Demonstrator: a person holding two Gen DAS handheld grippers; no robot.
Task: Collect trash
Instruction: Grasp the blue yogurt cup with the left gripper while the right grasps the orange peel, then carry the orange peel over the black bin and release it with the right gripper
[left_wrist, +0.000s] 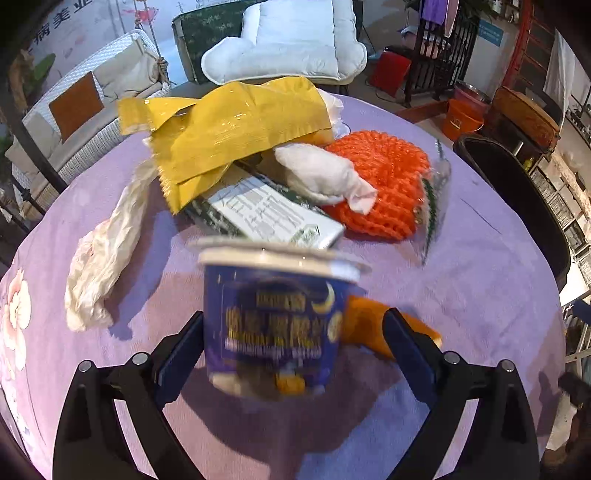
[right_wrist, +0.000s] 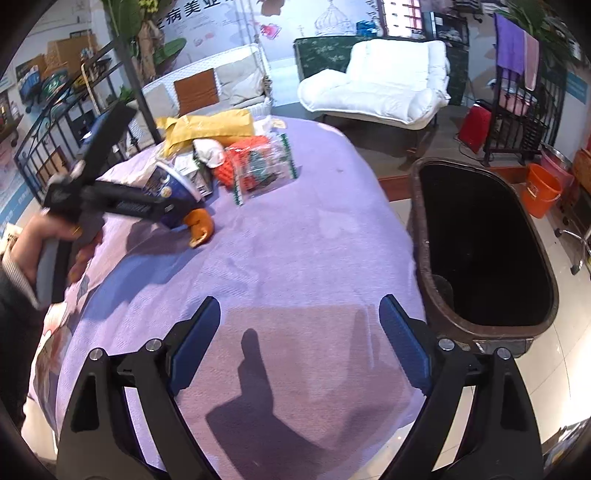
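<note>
Fingers of the left gripper (left_wrist: 293, 334) stand spread around a blue cup (left_wrist: 277, 317), left pad touching; right gripper (right_wrist: 299, 345) hangs released over the table (right_wrist: 295, 236) beside the bin (right_wrist: 480, 240).

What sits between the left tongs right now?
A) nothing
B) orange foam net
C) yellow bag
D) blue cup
D: in the left wrist view the blue cup stands between the spread fingers of the left tongs, with a gap on its right side, while the yellow bag and orange foam net lie farther back on the table.
</note>
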